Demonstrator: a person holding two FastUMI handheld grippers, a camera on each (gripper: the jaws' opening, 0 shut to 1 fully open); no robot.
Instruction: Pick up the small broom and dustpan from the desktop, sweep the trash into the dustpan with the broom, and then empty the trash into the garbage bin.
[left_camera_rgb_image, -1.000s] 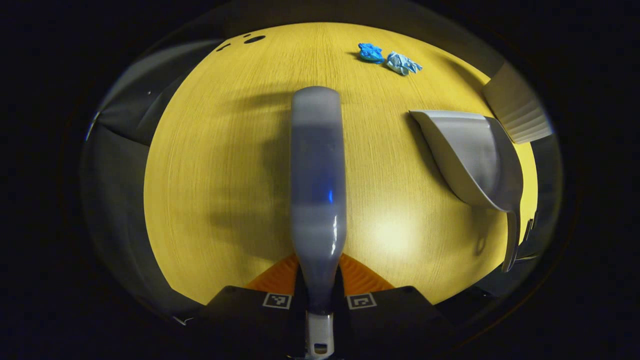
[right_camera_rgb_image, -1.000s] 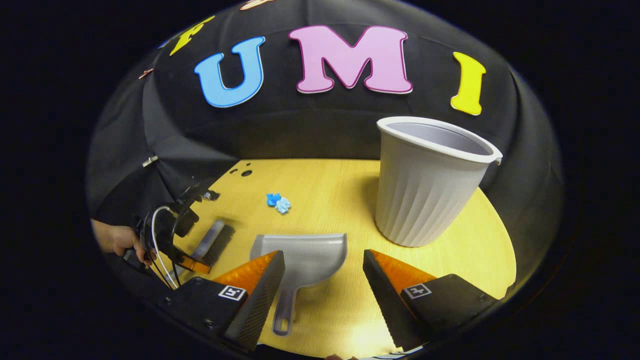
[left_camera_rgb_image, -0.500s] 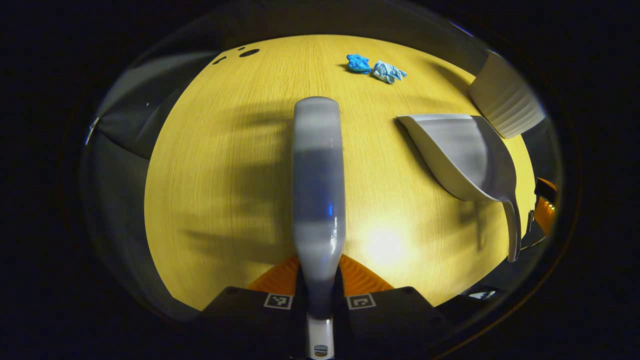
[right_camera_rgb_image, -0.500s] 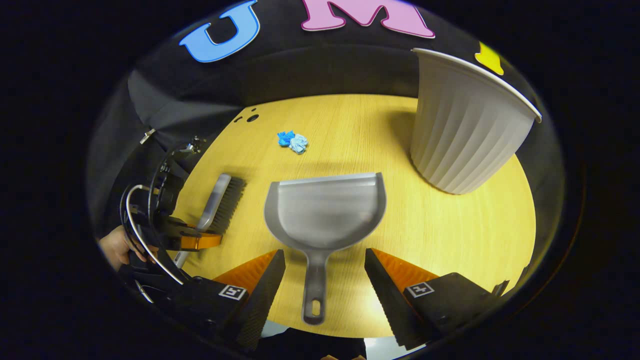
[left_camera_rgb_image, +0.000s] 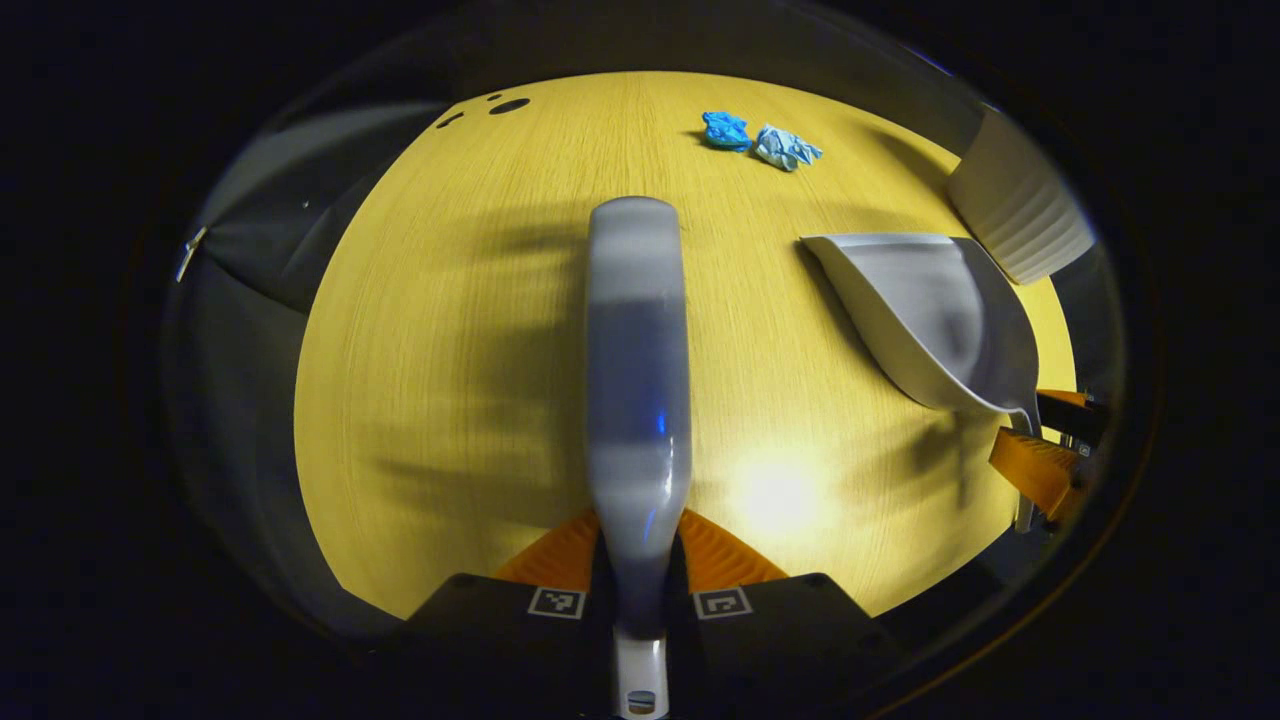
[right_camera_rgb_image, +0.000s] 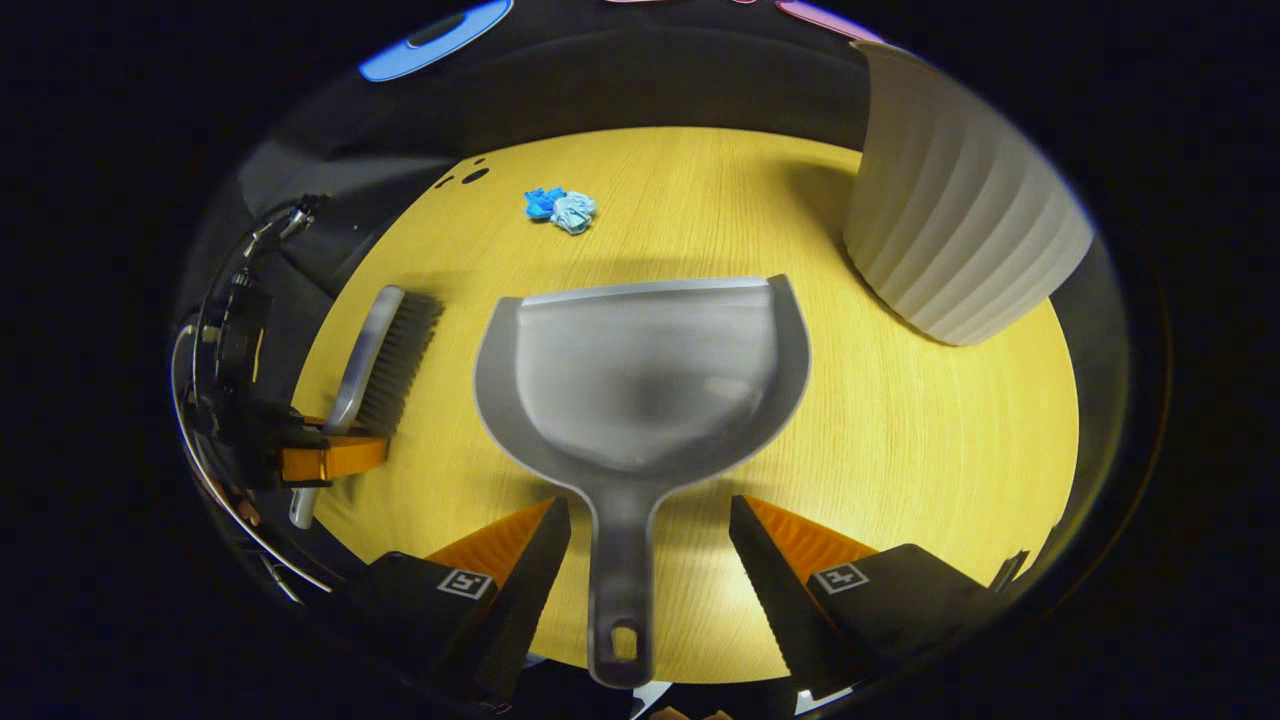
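Note:
The grey broom (left_camera_rgb_image: 637, 380) runs straight ahead in the left gripper view, its handle clamped between the orange fingers of my left gripper (left_camera_rgb_image: 640, 522), which is shut on it. The grey dustpan (right_camera_rgb_image: 640, 370) lies flat on the yellow desktop (right_camera_rgb_image: 900, 450). My right gripper (right_camera_rgb_image: 650, 520) is open, one finger on each side of the dustpan's handle, not touching it. Two crumpled blue scraps of trash (right_camera_rgb_image: 560, 207) lie at the far side of the desk. From the right gripper view the broom (right_camera_rgb_image: 385, 345) and left gripper (right_camera_rgb_image: 325, 460) sit at the left.
The ribbed grey garbage bin (right_camera_rgb_image: 960, 220) stands at the far right of the desk, just beyond the dustpan. From the left gripper view the dustpan (left_camera_rgb_image: 930, 310), the bin (left_camera_rgb_image: 1020, 210) and the right gripper's orange fingers (left_camera_rgb_image: 1040, 455) lie to the right.
My right gripper has come down and forward, so its open fingers now straddle the dustpan's handle. The left gripper keeps hold of the broom and has barely shifted.

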